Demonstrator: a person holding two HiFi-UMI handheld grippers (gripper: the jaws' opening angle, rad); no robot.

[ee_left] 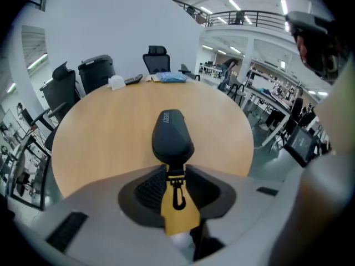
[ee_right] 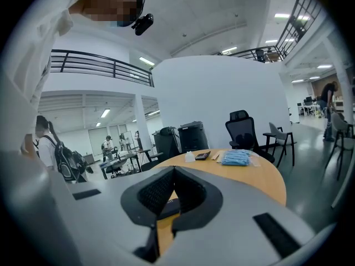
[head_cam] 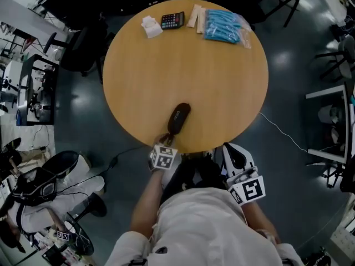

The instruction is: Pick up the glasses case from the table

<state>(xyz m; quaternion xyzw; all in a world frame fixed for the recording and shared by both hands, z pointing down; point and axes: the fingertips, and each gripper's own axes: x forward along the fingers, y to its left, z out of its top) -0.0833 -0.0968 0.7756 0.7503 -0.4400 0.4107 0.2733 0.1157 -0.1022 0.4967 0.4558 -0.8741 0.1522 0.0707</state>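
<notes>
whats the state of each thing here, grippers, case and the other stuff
case: closed, near end clamped in the left gripper
left gripper: shut on case
right gripper: shut, empty
calculator: lying flat, keys up
blue bag: lying flat, untouched

To me the glasses case (ee_left: 172, 137) looked matt and cloth-like. The table (head_cam: 183, 65) showed smooth, satin wood; the far packet (head_cam: 224, 26) was glossy plastic.
</notes>
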